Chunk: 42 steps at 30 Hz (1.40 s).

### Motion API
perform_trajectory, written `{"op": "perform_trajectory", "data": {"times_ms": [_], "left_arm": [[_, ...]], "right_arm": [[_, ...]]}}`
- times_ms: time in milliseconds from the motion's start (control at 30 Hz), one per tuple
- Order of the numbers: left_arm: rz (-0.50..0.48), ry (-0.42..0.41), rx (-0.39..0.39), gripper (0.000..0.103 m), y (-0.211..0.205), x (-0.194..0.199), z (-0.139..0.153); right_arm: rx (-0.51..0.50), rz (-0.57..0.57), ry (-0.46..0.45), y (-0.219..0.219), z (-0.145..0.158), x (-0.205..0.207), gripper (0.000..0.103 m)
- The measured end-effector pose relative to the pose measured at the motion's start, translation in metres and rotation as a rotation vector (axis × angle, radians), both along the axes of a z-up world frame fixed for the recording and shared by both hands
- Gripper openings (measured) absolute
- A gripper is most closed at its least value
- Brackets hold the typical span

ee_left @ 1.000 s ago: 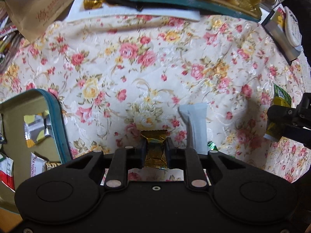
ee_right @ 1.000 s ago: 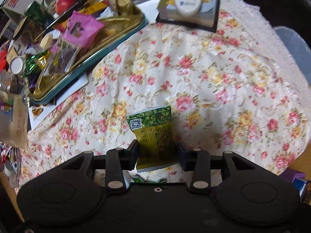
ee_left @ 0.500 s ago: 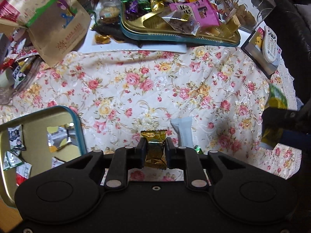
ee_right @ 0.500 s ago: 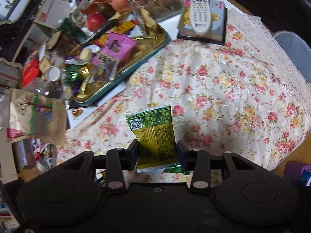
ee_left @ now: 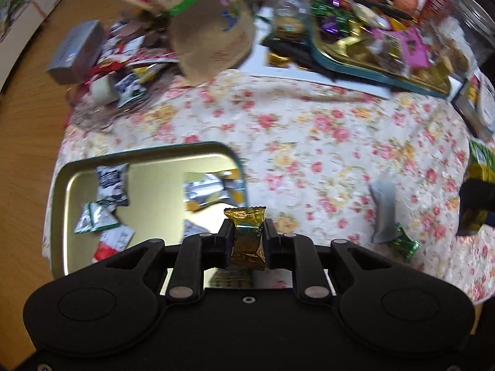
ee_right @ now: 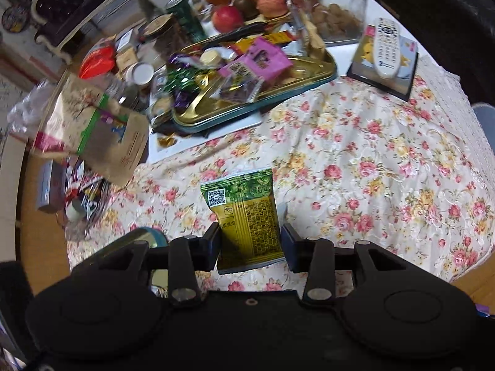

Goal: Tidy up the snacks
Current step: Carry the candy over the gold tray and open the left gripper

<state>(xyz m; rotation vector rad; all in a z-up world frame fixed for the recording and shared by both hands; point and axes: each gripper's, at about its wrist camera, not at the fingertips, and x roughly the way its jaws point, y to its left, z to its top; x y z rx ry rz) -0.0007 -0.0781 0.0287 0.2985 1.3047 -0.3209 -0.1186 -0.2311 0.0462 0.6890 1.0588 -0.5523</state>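
Observation:
My left gripper (ee_left: 246, 235) is shut on a gold-wrapped candy (ee_left: 246, 235), held above the right rim of a gold tin tray with a teal edge (ee_left: 62, 191) that holds several snack packets (ee_left: 109, 182). My right gripper (ee_right: 250, 236) is shut on a green and yellow snack packet (ee_right: 246, 213), lifted above the floral cloth; it also shows at the right edge of the left wrist view (ee_left: 479, 170). A pale grey packet (ee_left: 383, 210) and a small green candy (ee_left: 402, 244) lie on the cloth between the grippers.
A second gold tray (ee_right: 315, 74) full of sweets sits at the back. Beside it are a brown paper bag (ee_right: 102, 136), apples (ee_right: 227, 18), a glass jar (ee_right: 334, 3) and a remote on a book (ee_right: 386, 46). Loose wrappers (ee_left: 123, 71) pile at the back left.
Both grippers have risen and pulled back with their snacks. The left one has swung left, so the tin tray now lies more fully in its view.

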Motion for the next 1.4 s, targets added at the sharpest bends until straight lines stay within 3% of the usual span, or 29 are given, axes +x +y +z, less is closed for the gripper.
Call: {"op": "perform_trajectory", "data": {"times_ms": [500, 733, 1033, 1133, 1400], "left_arm": [[0.278, 0.079, 0.026, 0.026, 0.098, 0.05, -0.024], [0.372, 0.136, -0.033, 0.026, 0.129, 0.06, -0.028], [0.342, 0.074, -0.063, 0.027, 0.153, 0.06, -0.015], [0.322, 0.049, -0.066, 0.033, 0.156, 0.058, -0.011], [0.31, 0.1, -0.077, 0.033, 0.158, 0.055, -0.017]], "right_arm": [[-0.016, 0.204, 0.009, 0.072, -0.003, 0.045, 0.043], [-0.015, 0.279, 0.026, 0.091, -0.012, 0.058, 0.043], [0.004, 0.323, 0.031, 0.103, -0.02, 0.076, 0.043], [0.009, 0.334, 0.044, 0.108, -0.026, 0.083, 0.043], [0.008, 0.402, 0.089, 0.133, -0.045, 0.1, 0.043]]}}
